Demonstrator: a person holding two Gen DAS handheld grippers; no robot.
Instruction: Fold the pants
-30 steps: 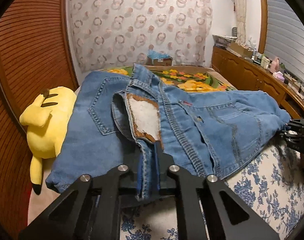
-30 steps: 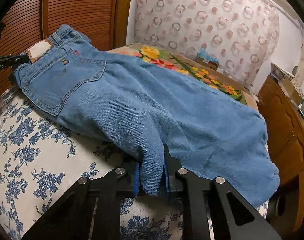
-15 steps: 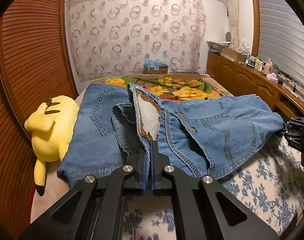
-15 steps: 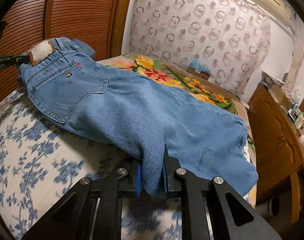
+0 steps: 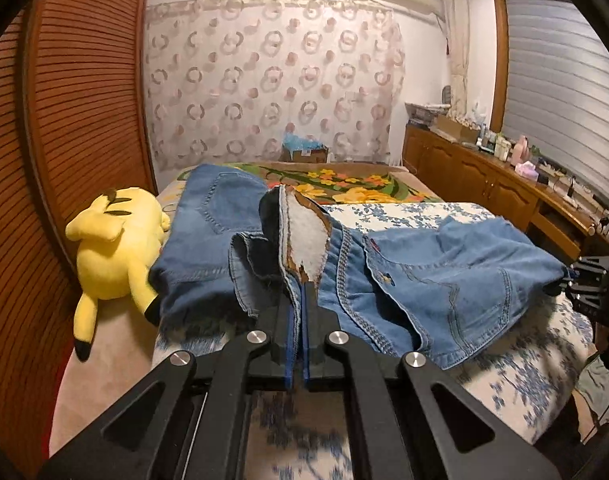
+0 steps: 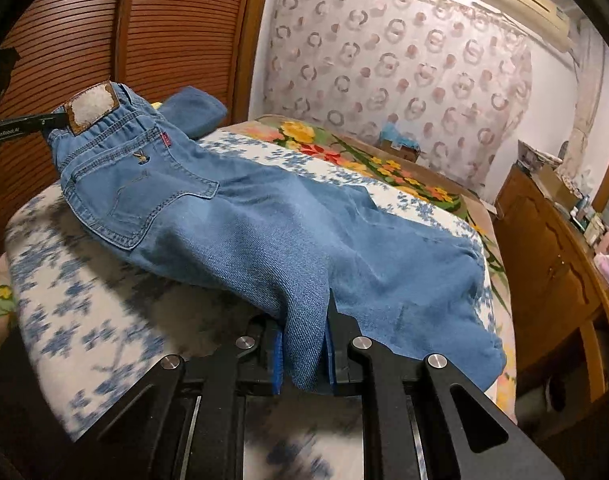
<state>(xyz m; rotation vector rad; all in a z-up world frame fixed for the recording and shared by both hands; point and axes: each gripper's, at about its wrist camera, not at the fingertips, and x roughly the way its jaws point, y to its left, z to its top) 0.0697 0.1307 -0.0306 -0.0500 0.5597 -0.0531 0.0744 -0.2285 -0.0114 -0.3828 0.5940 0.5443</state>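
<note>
Right wrist view: the jeans point(image 6: 264, 240) stretch between my grippers; left gripper point(image 5: 300, 320) clamps the waistband, right gripper point(image 6: 304, 344) clamps the leg.

The bedspread point(image 6: 84, 280) print was blurred at the near edge. The dresser point(image 5: 504, 184) items were too small to tell

The left gripper point(image 5: 300, 308) is clamped tight on the waistband of the jeans point(image 5: 444, 280), angled downward over the bed's near edge. The right gripper point(image 6: 304, 344) pinches a thicker fold (fingers point(image 6: 275, 356) slightly apart), likewise tilted downward.
</note>
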